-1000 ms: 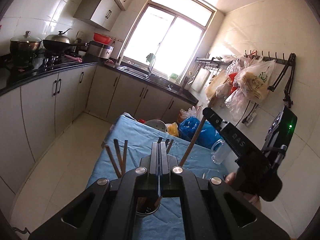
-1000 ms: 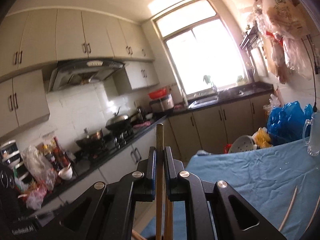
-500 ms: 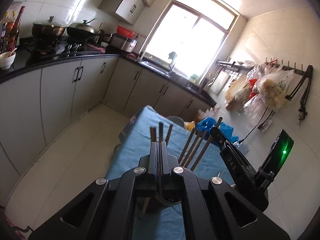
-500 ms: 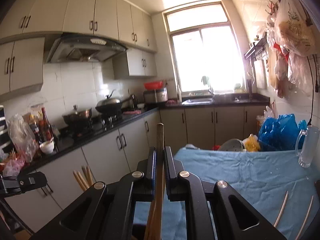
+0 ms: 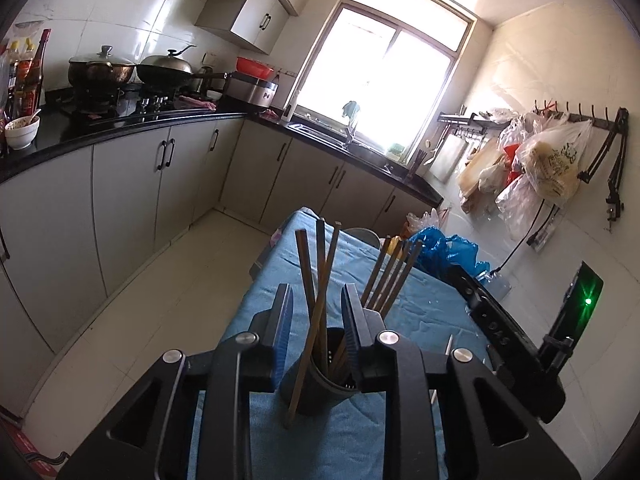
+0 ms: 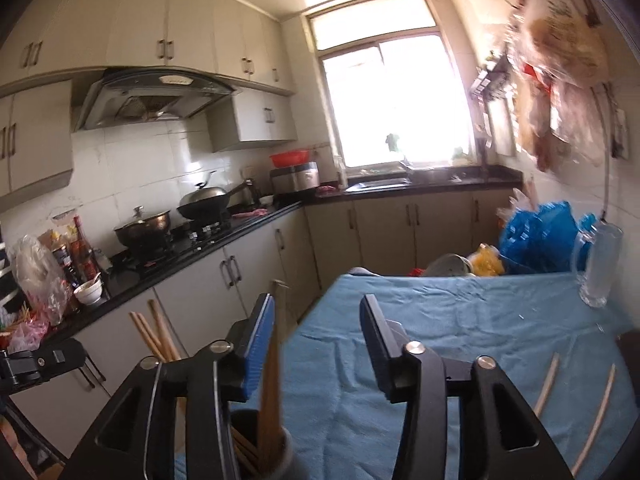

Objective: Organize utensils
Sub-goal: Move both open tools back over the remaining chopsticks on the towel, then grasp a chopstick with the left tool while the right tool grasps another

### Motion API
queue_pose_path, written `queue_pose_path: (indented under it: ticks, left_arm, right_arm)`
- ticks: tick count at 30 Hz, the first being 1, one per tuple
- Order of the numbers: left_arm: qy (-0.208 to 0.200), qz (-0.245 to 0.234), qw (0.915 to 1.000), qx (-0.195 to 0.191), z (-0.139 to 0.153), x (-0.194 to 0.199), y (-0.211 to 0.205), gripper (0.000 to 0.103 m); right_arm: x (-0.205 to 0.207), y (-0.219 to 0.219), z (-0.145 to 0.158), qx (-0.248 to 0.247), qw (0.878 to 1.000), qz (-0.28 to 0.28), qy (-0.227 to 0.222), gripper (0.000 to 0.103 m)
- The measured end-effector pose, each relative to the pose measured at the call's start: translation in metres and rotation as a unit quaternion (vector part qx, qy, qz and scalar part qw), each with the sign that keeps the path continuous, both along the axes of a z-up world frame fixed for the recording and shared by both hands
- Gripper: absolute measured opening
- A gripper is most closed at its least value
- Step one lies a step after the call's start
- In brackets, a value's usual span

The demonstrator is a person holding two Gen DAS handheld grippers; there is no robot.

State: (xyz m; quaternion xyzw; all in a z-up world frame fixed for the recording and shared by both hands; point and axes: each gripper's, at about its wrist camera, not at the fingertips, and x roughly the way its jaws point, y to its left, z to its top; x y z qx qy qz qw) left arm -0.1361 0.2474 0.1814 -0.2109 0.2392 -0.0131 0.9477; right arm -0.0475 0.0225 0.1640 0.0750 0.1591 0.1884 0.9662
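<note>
On the blue-cloth worktop [image 5: 404, 312], I have just dropped both loads: my left tongs [image 5: 316, 332] have been opening, and their blue pads now stand clear of the brown wooden chopsticks [image 5: 320, 280] between them, which a second ago they clenched. One stick leans with its foot outside the dark round plastic holder [image 5: 316, 380], on the cloth, so that one may need resetting. To the right, my right tongs [image 6: 316, 344] have also just been opening, released; the brown wooden stick [image 6: 270, 380] they carried now stands blurred in the holder, against the left pad. Two pale chopsticks [image 6: 576, 400] lie flat on the near right of the cloth, judged next to collect. A clear glass mug [image 6: 600, 268] sits far right; the worktop's middle is open for moving.
</note>
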Motion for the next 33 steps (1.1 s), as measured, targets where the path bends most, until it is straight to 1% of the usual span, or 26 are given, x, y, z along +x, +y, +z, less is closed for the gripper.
queue_pose_path:
  ticks: [4,7,10,12,14,16,18,20,21,22,23,26,28,33]
  left_arm:
    - [0.007,-0.013,0.9999,-0.004,-0.003,-0.004,-0.009,0.024]
    - [0.008,-0.031,0.9995,0.000,-0.003,-0.008,-0.020,0.024]
    - [0.014,-0.063,0.9979,0.003,-0.005,-0.008,-0.041,0.028]
    - [0.023,-0.096,0.9951,0.010,-0.009,-0.005,-0.065,0.028]
    - [0.036,-0.126,0.9911,0.020,-0.015,-0.001,-0.092,0.028]
    - [0.057,-0.166,0.9840,0.030,-0.024,0.007,-0.129,0.028]
    - [0.078,-0.201,0.9757,0.039,-0.034,0.015,-0.161,0.028]
    - [0.101,-0.230,0.9663,0.056,-0.046,0.025,-0.194,0.028]
    - [0.115,-0.247,0.9596,0.070,-0.056,0.034,-0.214,0.028]
    - [0.125,-0.252,0.9565,0.079,-0.062,0.039,-0.225,0.028]
    - [0.142,-0.255,0.9516,0.094,-0.074,0.050,-0.242,0.028]
    - [0.176,-0.257,0.9424,0.121,-0.104,0.077,-0.271,0.028]
    - [0.197,-0.260,0.9348,0.141,-0.126,0.098,-0.289,0.028]
    - [0.225,-0.270,0.9202,0.173,-0.157,0.135,-0.319,0.028]
  right_arm:
    - [-0.007,-0.043,-0.013,0.015,0.999,-0.029,0.034,0.054]
    - [-0.014,-0.083,-0.030,0.009,0.996,-0.057,0.064,0.058]
    - [-0.019,-0.138,-0.053,-0.010,0.989,-0.104,0.107,0.058]
    - [-0.020,-0.181,-0.069,-0.020,0.979,-0.148,0.141,0.058]
    - [-0.021,-0.220,-0.083,-0.017,0.967,-0.179,0.180,0.058]
    - [-0.023,-0.250,-0.094,-0.004,0.958,-0.198,0.207,0.058]
    - [-0.023,-0.274,-0.104,0.006,0.950,-0.206,0.233,0.058]
    - [-0.021,-0.287,-0.116,0.016,0.946,-0.198,0.257,0.058]
    - [-0.021,-0.291,-0.121,0.019,0.945,-0.193,0.265,0.058]
    - [-0.018,-0.294,-0.128,0.023,0.942,-0.186,0.277,0.058]
    - [-0.015,-0.296,-0.134,0.028,0.940,-0.179,0.288,0.058]
    - [-0.006,-0.294,-0.146,0.039,0.937,-0.160,0.307,0.058]
    - [-0.003,-0.289,-0.151,0.034,0.937,-0.147,0.316,0.058]
    - [0.012,-0.276,-0.159,0.010,0.933,-0.137,0.332,0.058]
